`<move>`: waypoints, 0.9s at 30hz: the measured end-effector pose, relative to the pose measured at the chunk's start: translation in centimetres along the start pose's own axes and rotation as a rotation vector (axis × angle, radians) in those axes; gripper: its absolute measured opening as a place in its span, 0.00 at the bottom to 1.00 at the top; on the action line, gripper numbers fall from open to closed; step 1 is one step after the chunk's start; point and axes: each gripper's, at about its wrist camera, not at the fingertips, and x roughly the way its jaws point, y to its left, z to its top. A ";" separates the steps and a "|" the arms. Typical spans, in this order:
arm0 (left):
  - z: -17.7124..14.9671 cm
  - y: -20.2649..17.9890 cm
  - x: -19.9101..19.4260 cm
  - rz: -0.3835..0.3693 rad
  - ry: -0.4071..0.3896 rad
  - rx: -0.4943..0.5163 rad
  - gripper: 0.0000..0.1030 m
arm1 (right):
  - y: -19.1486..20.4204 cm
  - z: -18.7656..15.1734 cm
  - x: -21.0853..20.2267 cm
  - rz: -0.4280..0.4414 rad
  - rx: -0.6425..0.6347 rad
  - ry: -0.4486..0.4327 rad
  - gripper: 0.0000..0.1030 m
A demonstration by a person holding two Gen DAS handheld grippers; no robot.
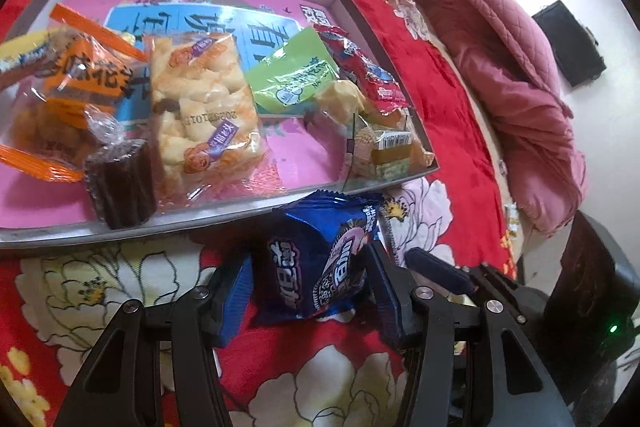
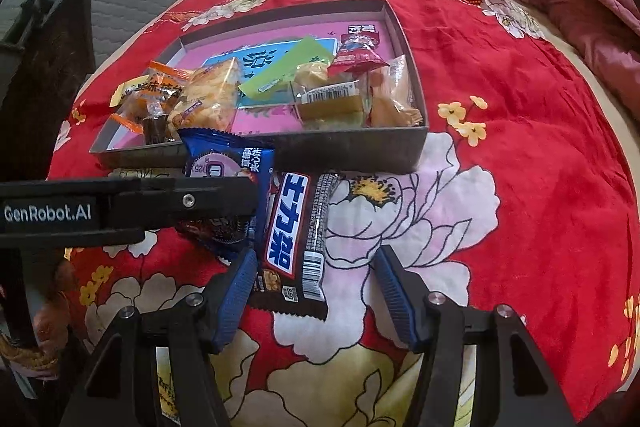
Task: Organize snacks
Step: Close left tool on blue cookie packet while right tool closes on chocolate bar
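My left gripper (image 1: 310,275) has its jaws around a blue cookie pack (image 1: 320,259), each pad against a side; I judge it gripped, though the pinch looks light. The pack sits just ahead of my fingers, short of the near wall of the box (image 1: 224,217), which already has several snacks inside. My right gripper (image 2: 316,287) is wide and holds nothing; a dark candy bar (image 2: 296,243) lies between its pads, lengthwise along them, on the red floral cloth (image 2: 520,147), near the left pad and clear of the right. Both wrappers look light, crinkly and slippery. The cookies may crush, so I'd squeeze gently mid-body; the bar seems firmer, best pinched across its middle.
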 end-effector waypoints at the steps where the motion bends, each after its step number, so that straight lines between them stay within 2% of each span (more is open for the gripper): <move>1: 0.1 0.0 0.2 -0.009 0.002 -0.003 0.55 | 0.1 0.0 0.1 -0.001 -0.006 -0.002 0.59; 3: 0.1 0.1 0.4 -0.017 0.003 -0.004 0.54 | 0.3 0.1 0.3 -0.004 -0.014 -0.004 0.59; 5: 0.2 -0.1 0.5 -0.031 0.005 0.000 0.46 | 0.5 0.2 0.5 -0.007 -0.021 -0.008 0.59; 9: 0.2 -0.4 0.5 -0.022 -0.002 0.024 0.43 | 0.7 0.2 0.8 -0.013 -0.031 -0.011 0.59; 13: 0.2 -0.3 0.3 -0.036 -0.007 0.016 0.39 | 0.8 0.2 0.9 -0.012 -0.039 -0.015 0.54; 23: -0.6 -0.4 -0.9 0.002 -0.027 0.050 0.29 | 1.4 0.5 1.4 -0.027 -0.080 -0.019 0.50; 27: -1.1 -0.5 -1.5 0.021 -0.033 0.066 0.26 | 2.3 0.6 1.9 -0.065 -0.139 -0.022 0.50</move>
